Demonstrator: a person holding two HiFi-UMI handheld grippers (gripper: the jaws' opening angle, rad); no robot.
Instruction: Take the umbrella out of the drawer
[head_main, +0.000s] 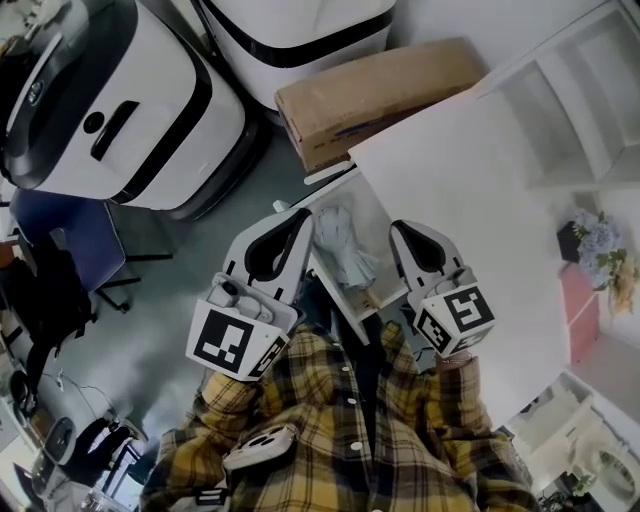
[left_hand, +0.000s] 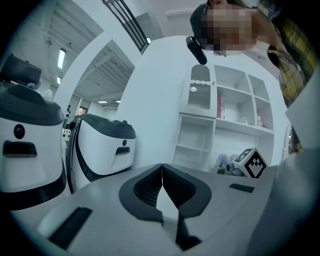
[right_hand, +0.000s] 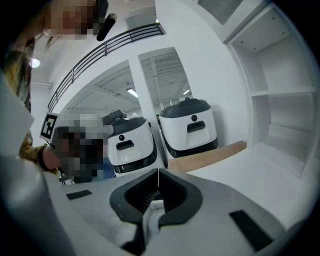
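Umbrella (head_main: 351, 250), crumpled pale fabric, lies in boxy white drawer (head_main: 372, 207).

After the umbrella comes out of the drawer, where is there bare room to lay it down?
The white top is bare between the cardboard box, the shelves and the flowers. The drawer is crowded: the umbrella lies in it, and the left tongs and right tongs flank it.

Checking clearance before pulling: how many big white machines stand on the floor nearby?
2. One machine sits upper left in the head view; the other is at the top edge, by the cardboard box. Others may be hidden.
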